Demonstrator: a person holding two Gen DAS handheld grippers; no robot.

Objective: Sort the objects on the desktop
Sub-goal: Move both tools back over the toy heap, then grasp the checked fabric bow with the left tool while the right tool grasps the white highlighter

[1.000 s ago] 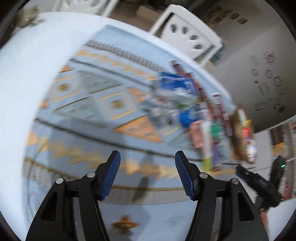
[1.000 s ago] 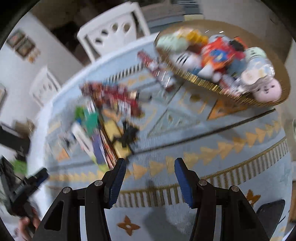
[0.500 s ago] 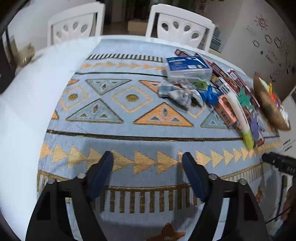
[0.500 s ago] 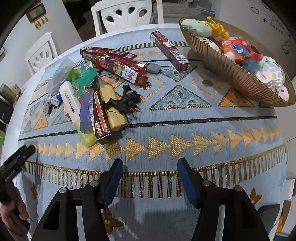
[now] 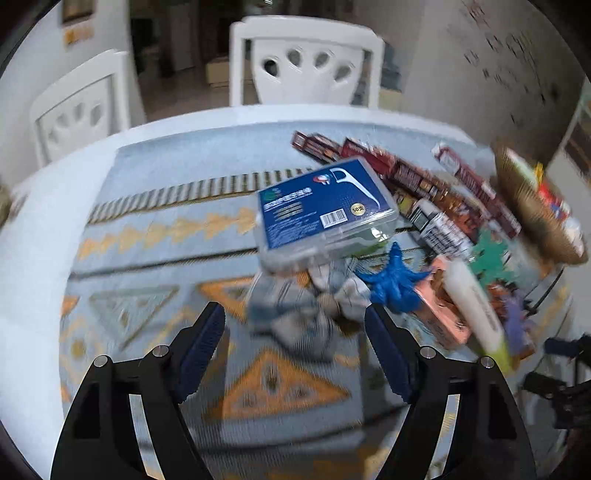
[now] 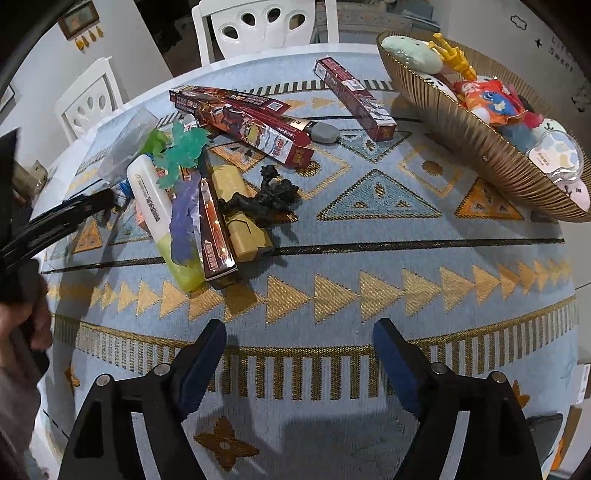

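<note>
My left gripper is open and empty, just short of a crumpled grey cloth. Behind the cloth lie a clear floss-pick box with a blue label and a blue toy figure. My right gripper is open and empty above the near table edge. Ahead of it lie a black toy figure, a yellow box, a white and green tube, a purple figure, a green figure and red boxes.
A gold ribbed basket holding plush toys stands at the far right. A patterned blue and gold cloth covers the round table. White chairs stand behind it. The left gripper's body shows at the left edge.
My left gripper has moved forward toward the cloth and the floss box. My right gripper has stayed almost still and its jaws have opened a little wider.
</note>
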